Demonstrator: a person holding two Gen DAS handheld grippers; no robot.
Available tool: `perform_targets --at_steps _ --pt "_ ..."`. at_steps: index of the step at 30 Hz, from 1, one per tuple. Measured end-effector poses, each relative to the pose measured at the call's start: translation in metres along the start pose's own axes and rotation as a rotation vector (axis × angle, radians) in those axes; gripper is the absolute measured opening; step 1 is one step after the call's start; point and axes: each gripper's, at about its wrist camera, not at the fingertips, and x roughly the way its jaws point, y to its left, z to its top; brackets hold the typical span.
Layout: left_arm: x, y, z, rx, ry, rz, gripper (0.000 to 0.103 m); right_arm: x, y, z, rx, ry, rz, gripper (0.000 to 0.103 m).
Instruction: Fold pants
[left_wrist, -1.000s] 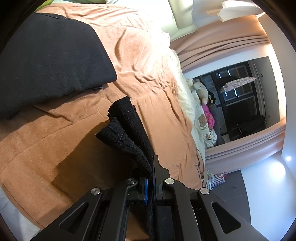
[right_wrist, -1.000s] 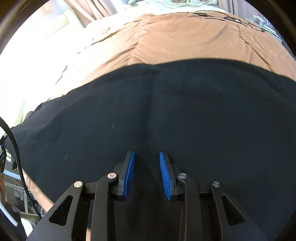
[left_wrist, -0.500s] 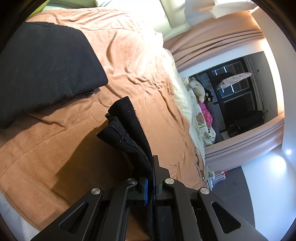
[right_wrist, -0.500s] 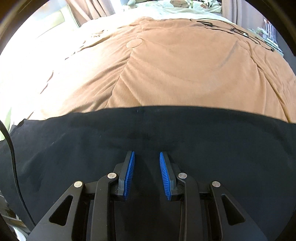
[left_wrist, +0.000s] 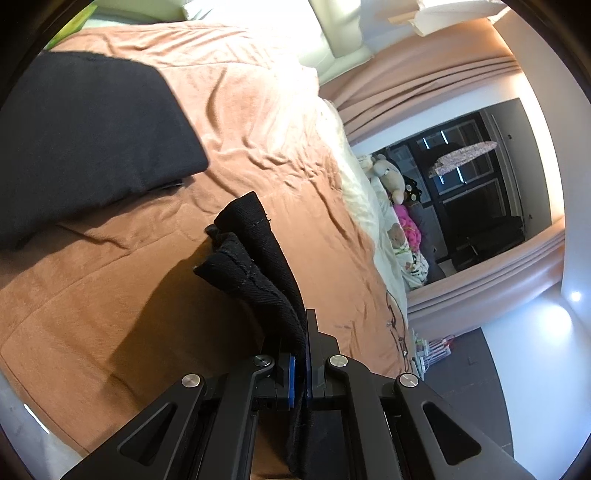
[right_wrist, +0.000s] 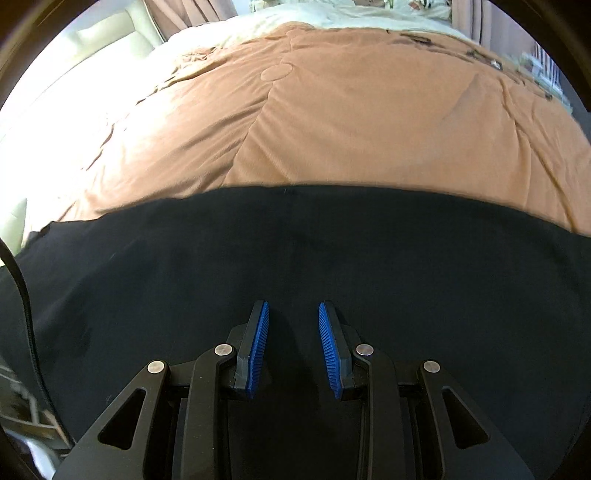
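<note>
The right tool (right_wrist: 293, 347), jaws apart and empty, has drawn back over the black fabric pants (right_wrist: 295, 266), exposing more orange bedspread (right_wrist: 332, 122). The left tool (left_wrist: 301, 354) remains clamped on what appears to be the hem.

This is a bedroom in a home. A big bed (left_wrist: 258, 122) fills most of the room, with a soft orange-brown blanket (right_wrist: 369, 122) on top and a pale sheet (right_wrist: 317, 16) at the far end. Stuffed toys (left_wrist: 391, 177) sit along the side of the bed. Long pinkish curtains (left_wrist: 424, 77) hang by a dark window (left_wrist: 476, 184). The floor (left_wrist: 469, 373) beside the bed is dark grey.
</note>
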Motion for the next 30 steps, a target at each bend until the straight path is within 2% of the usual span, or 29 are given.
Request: perform_targets --at_steps 6,12,17,23,25,27,30 --pt "-0.003 -0.050 0.003 0.074 0.000 -0.045 0.003 -0.024 -0.008 -0.026 0.020 0.023 0.039 0.026" --pt "-0.006 -0.106 0.002 0.158 -0.005 -0.070 0.003 -0.050 -0.009 -0.068 0.013 0.047 0.099 0.026" --pt "-0.003 -0.153 -0.003 0.238 0.007 -0.085 0.003 -0.081 -0.015 -0.081 0.000 -0.003 0.129 0.026" --pt "0.001 -0.205 -0.011 0.314 0.025 -0.132 0.003 -0.135 -0.042 -0.090 0.021 -0.084 0.162 0.027" --pt "0.005 -0.228 -0.016 0.345 0.039 -0.143 0.003 -0.154 -0.055 -0.094 0.034 -0.118 0.176 0.040" --pt "0.010 -0.249 -0.022 0.377 0.044 -0.150 0.003 -0.172 -0.068 -0.100 0.039 -0.164 0.187 0.058" --pt "0.016 -0.276 -0.032 0.407 0.061 -0.156 0.003 -0.197 -0.086 -0.106 0.033 -0.220 0.204 0.063"
